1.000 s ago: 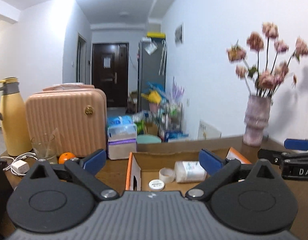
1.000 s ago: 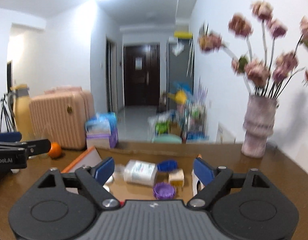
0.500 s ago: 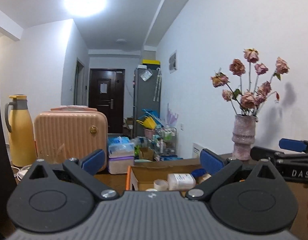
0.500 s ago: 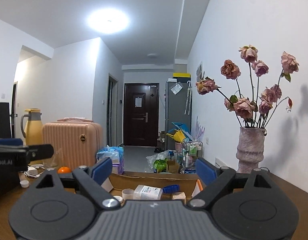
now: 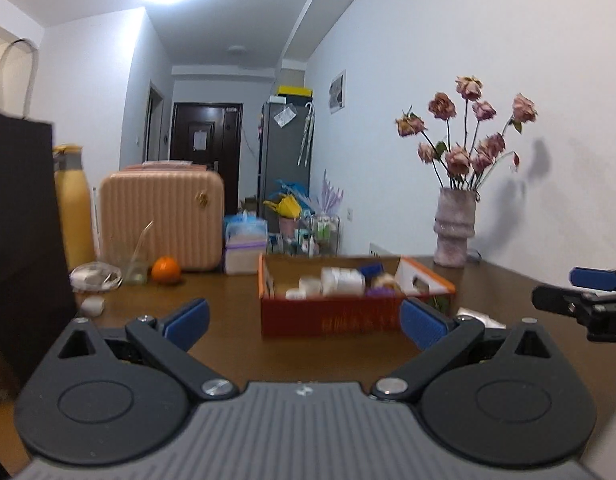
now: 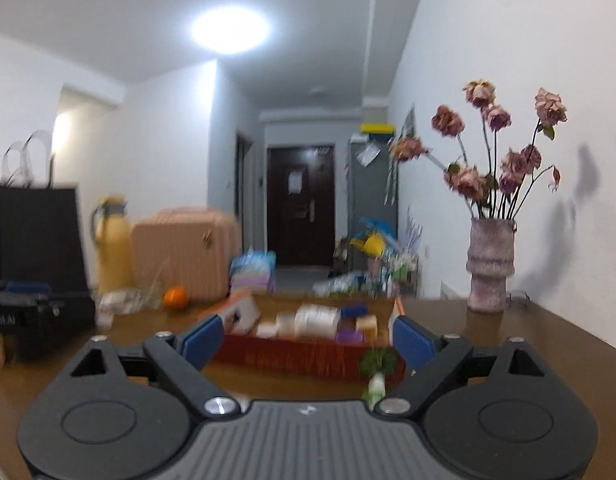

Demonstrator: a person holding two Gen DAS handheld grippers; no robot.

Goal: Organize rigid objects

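Both grippers have pulled back from the box [image 5: 331, 316] since a second ago: then they hung right over its open top, now its red front wall shows in full and bare table [image 5: 236, 344] lies between it and the jaws. The left gripper [image 5: 304, 316] stands spread wide with nothing between its blue pads. The right gripper [image 6: 308, 340] has just been opening its jaws further and is likewise empty; no pad presses on anything. Inside the box lie the rigid things already gathered: a white bottle [image 5: 343, 281] on its side, a small white jar [image 5: 309, 285], a blue cap [image 5: 372, 270] and a purple lid [image 6: 349, 337]. Outside it, a small green-and-white item [image 6: 376, 372], too blurred to name, lies on the table just before the box, close to the right gripper's right finger. A drop-off looks finished, and the step in hand seems to be the retreat and the search for the next piece. That green item is the likely next pick; it calls for lowering the right gripper and centring the open jaws over it before closing.
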